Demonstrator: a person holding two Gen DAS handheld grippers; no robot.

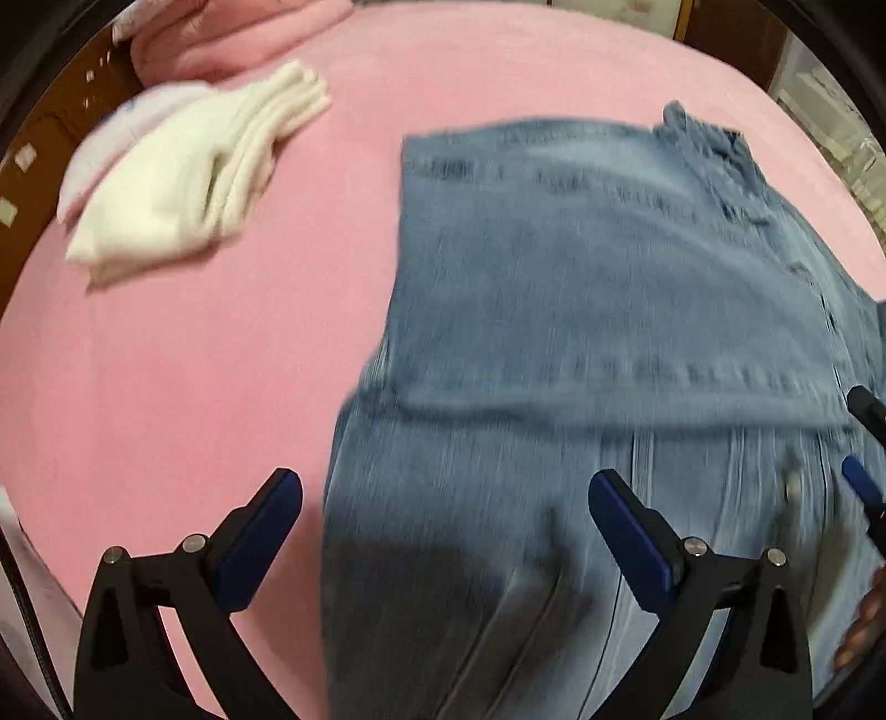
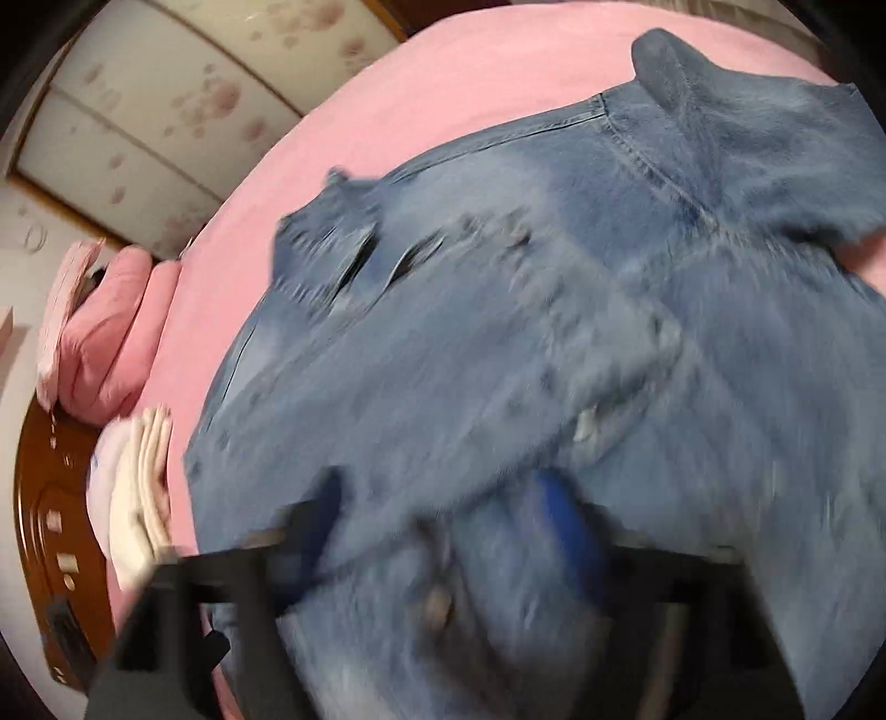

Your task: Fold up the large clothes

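Note:
A blue denim jacket (image 1: 598, 310) lies partly folded on the pink bed (image 1: 166, 354), with one layer turned over the lower part. My left gripper (image 1: 443, 498) is open and empty, its fingers straddling the jacket's left edge just above the cloth. My right gripper (image 2: 443, 515) is blurred and sits low over the jacket (image 2: 498, 343); its fingers stand apart with denim between them, and I cannot tell if they hold it. Its tips also show at the right edge of the left wrist view (image 1: 864, 443).
A folded white garment (image 1: 194, 177) lies at the bed's far left, with pink pillows (image 1: 221, 39) behind it. A brown wooden headboard (image 2: 50, 526) and a flowered wall panel (image 2: 183, 94) border the bed. Bare pink sheet lies left of the jacket.

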